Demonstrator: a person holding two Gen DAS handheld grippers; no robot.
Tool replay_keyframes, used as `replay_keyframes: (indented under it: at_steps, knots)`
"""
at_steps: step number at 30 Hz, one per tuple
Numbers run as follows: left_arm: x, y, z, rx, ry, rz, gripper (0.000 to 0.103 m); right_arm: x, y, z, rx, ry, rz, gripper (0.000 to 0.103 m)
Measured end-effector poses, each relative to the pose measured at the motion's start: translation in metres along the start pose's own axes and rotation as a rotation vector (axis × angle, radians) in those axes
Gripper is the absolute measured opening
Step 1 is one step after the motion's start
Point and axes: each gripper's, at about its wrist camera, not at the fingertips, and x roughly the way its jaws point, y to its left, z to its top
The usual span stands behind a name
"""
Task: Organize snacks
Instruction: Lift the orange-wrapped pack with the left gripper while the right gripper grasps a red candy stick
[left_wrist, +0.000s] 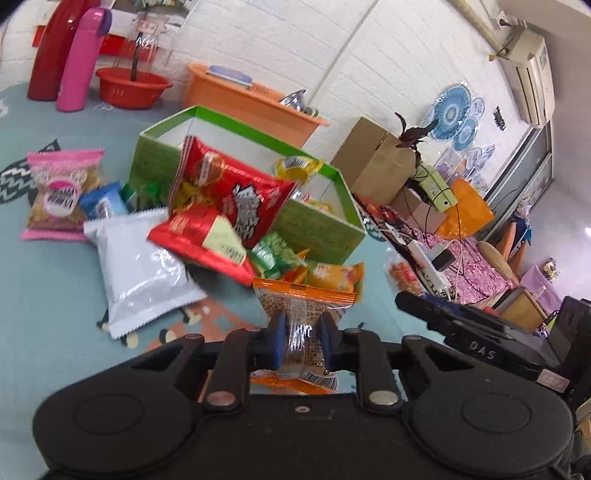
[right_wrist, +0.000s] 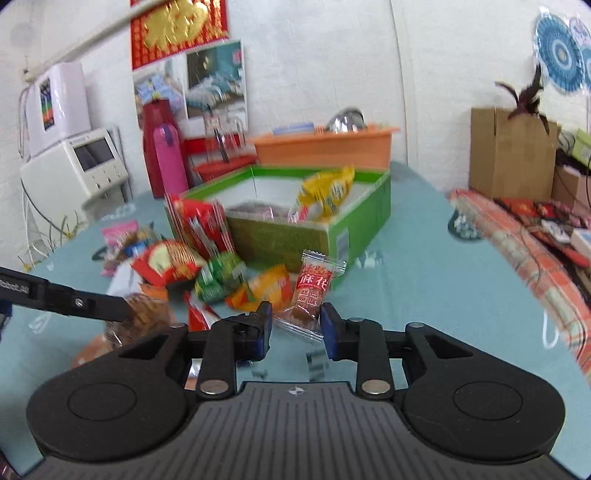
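We had both grippers working the heap of snacks in front of the green box (left_wrist: 317, 229) — the place the packets were evidently meant to end up, since a yellow packet (right_wrist: 327, 192) already leaned inside it against the rim.

Our left gripper (left_wrist: 302, 341) was pinched on an orange-trimmed clear packet (left_wrist: 304, 314), the blue pads pressing its crinkled middle so that the top seal stood up free above the jaws; gripping the soft centre looked to us the surest hold on such a slack wrapper.

Our right gripper (right_wrist: 295, 325) was drawn in around the lower end of a small red twist snack (right_wrist: 314, 291). It stood at its narrowest, yet a gap showed beside each pad, so we could not say whether the wrapper was truly caught. The packet stood nearly upright just before the box wall.

Around them the rest lay loose on the teal cloth (left_wrist: 48, 295): a big red bag (left_wrist: 236, 199) propped against the box, a white pouch (left_wrist: 140, 273) flat beside it, a pink packet (left_wrist: 61, 195) well apart — all waiting, we judged, their turn.
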Motion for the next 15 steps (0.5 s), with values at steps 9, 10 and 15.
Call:
replay_keyframes:
  at_steps: [9, 10, 15]
  knots:
    - [-0.01, -0.011, 0.047, 0.022, -0.107, -0.016, 0.054, -0.005, 0.009, 0.041, -0.065, -0.136, 0.029, 0.05]
    - [-0.011, -0.013, 0.055, 0.027, -0.13, -0.012, 0.054, -0.001, 0.009, 0.044, -0.065, -0.143, 0.033, 0.05]
    - [0.0, -0.013, 0.103, 0.016, -0.207, -0.017, 0.054, 0.026, 0.008, 0.058, -0.047, -0.152, 0.045, 0.05]
